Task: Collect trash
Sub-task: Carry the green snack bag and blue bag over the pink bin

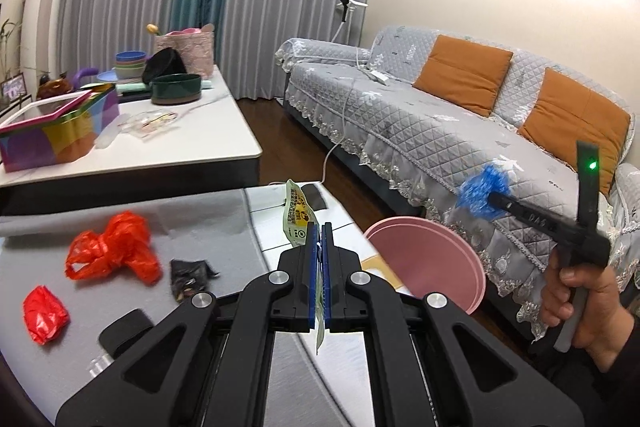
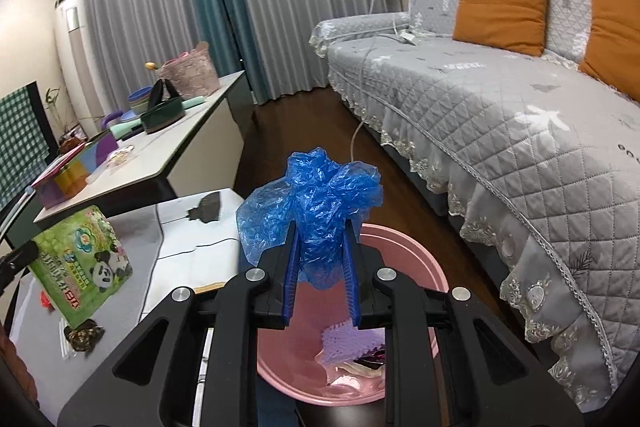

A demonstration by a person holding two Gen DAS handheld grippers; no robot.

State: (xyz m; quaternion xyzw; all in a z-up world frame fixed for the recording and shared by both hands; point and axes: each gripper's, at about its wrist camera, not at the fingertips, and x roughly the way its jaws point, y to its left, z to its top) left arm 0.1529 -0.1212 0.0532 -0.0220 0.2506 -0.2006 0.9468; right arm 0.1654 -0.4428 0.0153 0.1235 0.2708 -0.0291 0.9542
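Holding: left gripper (image 1: 320, 233), jaws clamped on a green-and-yellow printed wrapper (image 1: 297, 215) above the table edge; right gripper (image 2: 320, 239), jaws pressed on a crumpled blue plastic bag (image 2: 316, 203) above the pink bin (image 2: 404, 251), which stands on the floor between table and sofa (image 2: 500, 115). Bin contents: a purple textured piece (image 2: 346, 341) and other scraps. On the grey table mat (image 1: 192, 219): orange plastic bag (image 1: 114, 247), red crumpled piece (image 1: 44, 313), dark wrapper (image 1: 190, 277).
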